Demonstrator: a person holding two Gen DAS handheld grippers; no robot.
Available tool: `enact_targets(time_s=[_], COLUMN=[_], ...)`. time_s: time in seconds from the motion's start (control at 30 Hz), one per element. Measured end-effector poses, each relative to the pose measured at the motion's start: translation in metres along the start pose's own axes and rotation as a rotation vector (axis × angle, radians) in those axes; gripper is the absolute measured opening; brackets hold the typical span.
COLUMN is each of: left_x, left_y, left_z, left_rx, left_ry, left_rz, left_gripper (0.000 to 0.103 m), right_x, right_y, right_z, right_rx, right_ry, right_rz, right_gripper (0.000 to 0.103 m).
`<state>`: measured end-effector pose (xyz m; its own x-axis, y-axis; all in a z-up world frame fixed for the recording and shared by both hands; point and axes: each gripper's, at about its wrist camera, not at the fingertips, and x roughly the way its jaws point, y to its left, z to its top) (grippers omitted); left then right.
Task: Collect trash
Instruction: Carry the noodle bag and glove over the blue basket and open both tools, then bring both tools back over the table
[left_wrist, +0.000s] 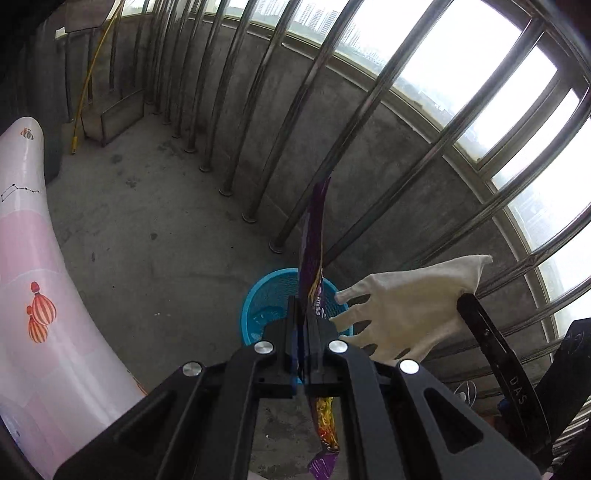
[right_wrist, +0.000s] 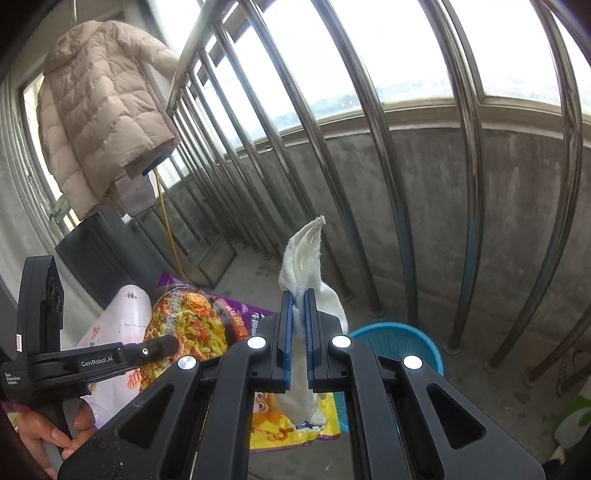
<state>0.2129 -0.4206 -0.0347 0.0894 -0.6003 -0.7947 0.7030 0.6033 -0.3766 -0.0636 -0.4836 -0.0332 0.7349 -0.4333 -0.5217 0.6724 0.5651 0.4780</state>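
The left gripper (left_wrist: 303, 314) has its jaws pressed together on a flat purple foil snack wrapper (left_wrist: 313, 240), which stands edge-on between the blue pads; its printed end runs up past the fingertips and its yellow-and-purple tail hangs below them. Directly beyond the fingertips sits a round blue plastic mesh basket (left_wrist: 258, 295) on the grey concrete balcony floor (left_wrist: 147, 221), close to the foot of the steel railing bars (left_wrist: 229, 147). In the left wrist view a white cloth glove (left_wrist: 406, 310) hangs just right of the wrapper, over the basket's right rim.

The right gripper (right_wrist: 299, 295) is clamped on that glove (right_wrist: 303, 254), seen here as a crumpled white cloth: one fold rises above the fingertips and the rest droops beneath the jaws. The basket (right_wrist: 406, 339) lies just right of the fingers, near the concrete parapet wall (right_wrist: 443, 203). To the left, the left gripper (right_wrist: 162, 345) appears side-on with the wrapper's (right_wrist: 192, 325) noodle picture facing the camera, and a bare hand (right_wrist: 44, 439) grips its handle at the lower left edge. Behind it lies a pale pink printed sheet (right_wrist: 125, 314). A beige quilted jacket (right_wrist: 103, 110) hangs at the far end of the railing.
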Motion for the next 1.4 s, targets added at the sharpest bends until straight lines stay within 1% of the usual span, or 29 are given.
enact_targets(time_s=[0.13,0.2,0.27,0.3,0.33,0.37,0.4,0.43,0.5,0.53,0.63,0.77,0.9,0.97,1.0,1.1,1.17,1.2,1.3,1.4], left_x=[0.057,0.083,0.108,0.122,0.133,0.138,0.141,0.139,0.131,0.125,0.103,0.059,-0.001,-0.038,-0.057,-0.117,-0.153,-0.171,-0.219,-0.261], left_y=[-0.016,-0.018,-0.02,-0.021,-0.02,-0.019,-0.018,-0.017,-0.013,-0.012,-0.013,-0.017,-0.022,-0.022,-0.021,-0.016,-0.008,-0.004,0.013,0.04], left_z=[0.014,0.022,0.021,0.019,0.017,0.014,0.014,0.012,0.011,0.011,0.015,0.021,0.019,0.011,0.005,-0.023,-0.049,-0.061,-0.105,-0.149], left_rx=[0.01,-0.004,-0.012,-0.007,0.001,0.004,0.002,-0.009,-0.032,-0.035,-0.049,-0.075,-0.045,-0.033,-0.021,0.019,0.034,0.032,0.017,-0.036], left_ry=[0.034,0.03,0.065,0.094,0.108,0.113,0.119,0.126,0.127,0.12,0.084,0.025,-0.056,-0.102,-0.125,-0.204,-0.263,-0.287,-0.359,-0.423], left_rz=[0.026,0.027,0.035,0.063,0.104,0.129,0.138,0.137,0.107,0.099,0.086,0.027,0.017,0.007,0.015,0.073,0.106,0.12,0.142,0.189], left_gripper=[0.002,0.004,0.026,0.051,0.056,0.056,0.056,0.056,0.056,0.056,0.057,0.057,0.058,0.058,0.058,0.058,0.059,0.061,0.061,0.061], right_x=[0.033,0.047,0.068,0.08,0.093,0.105,0.114,0.118,0.114,0.11,0.099,0.085,0.061,0.045,0.036,0.008,-0.01,-0.018,-0.037,-0.049], right_y=[-0.014,-0.021,-0.029,-0.033,-0.041,-0.049,-0.057,-0.064,-0.073,-0.075,-0.077,-0.071,-0.058,-0.043,-0.034,0.0,0.024,0.036,0.072,0.107], right_z=[-0.008,-0.01,-0.014,-0.017,-0.021,-0.028,-0.033,-0.039,-0.044,-0.046,-0.044,-0.035,-0.017,-0.007,-0.002,0.01,0.013,0.013,0.008,-0.005], right_rx=[-0.006,-0.001,0.002,0.009,0.027,0.056,0.087,0.115,0.146,0.161,0.194,0.215,0.218,0.203,0.188,0.12,0.062,0.035,-0.049,-0.131], right_ry=[0.051,0.073,0.111,0.143,0.192,0.246,0.292,0.319,0.322,0.317,0.307,0.278,0.22,0.187,0.171,0.126,0.107,0.106,0.122,0.163], right_rz=[-0.044,-0.058,-0.052,-0.056,-0.043,-0.025,-0.014,-0.019,-0.016,-0.008,-0.001,0.012,0.053,0.083,0.102,0.173,0.219,0.244,0.329,0.408], right_gripper=[0.005,0.005,0.009,0.01,0.018,0.025,0.027,0.027,0.027,0.029,0.031,0.031,0.032,0.034,0.034,0.036,0.04,0.041,0.042,0.043])
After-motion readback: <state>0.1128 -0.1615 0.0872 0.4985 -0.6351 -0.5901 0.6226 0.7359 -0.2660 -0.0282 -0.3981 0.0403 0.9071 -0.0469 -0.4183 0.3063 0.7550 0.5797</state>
